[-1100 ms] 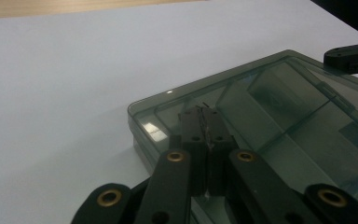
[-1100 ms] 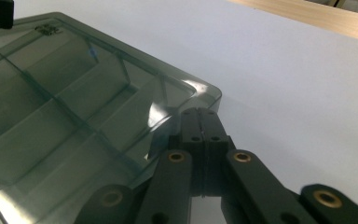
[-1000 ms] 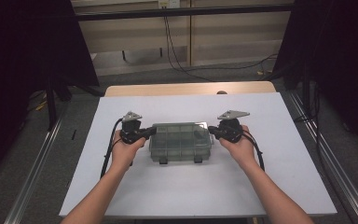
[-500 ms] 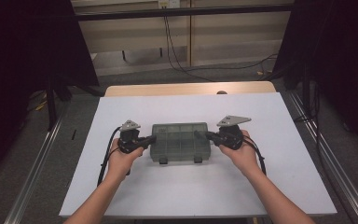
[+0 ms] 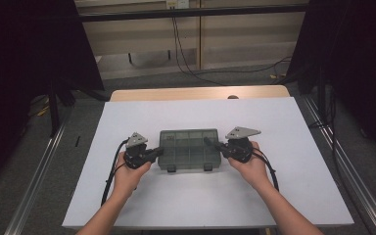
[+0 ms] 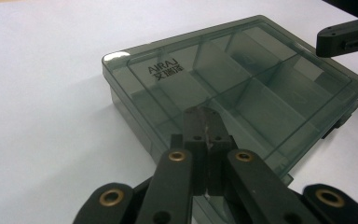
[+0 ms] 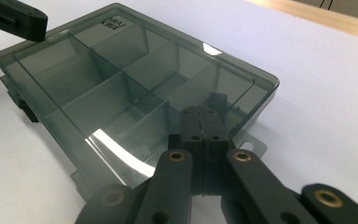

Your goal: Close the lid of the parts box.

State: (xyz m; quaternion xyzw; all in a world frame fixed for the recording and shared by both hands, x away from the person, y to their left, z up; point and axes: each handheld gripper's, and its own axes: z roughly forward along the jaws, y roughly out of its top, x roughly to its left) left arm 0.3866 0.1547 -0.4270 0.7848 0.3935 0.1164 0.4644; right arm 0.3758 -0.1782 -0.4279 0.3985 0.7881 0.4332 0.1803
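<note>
A smoky transparent compartment box (image 5: 189, 149) lies shut and flat on the white table top, with several dividers showing through its lid and two latches on its near side. My left gripper (image 5: 160, 152) is shut, and its tips lie over the box's left edge (image 6: 207, 116). My right gripper (image 5: 208, 142) is shut too, with its tips over the right end of the lid (image 7: 200, 114). Nothing is between either pair of jaws. The box (image 6: 242, 79) carries a printed logo near one corner. Whether the tips press on the lid I cannot tell.
The white sheet (image 5: 127, 205) covers the table, with a strip of wooden edge (image 5: 196, 93) at the far side. Metal rails (image 5: 34, 181) run along both sides of the table. Cables hang behind it.
My left hand has drawn a little nearer to the person and lower beside the box. The box and the right hand have hardly moved. Both grippers stay shut.
</note>
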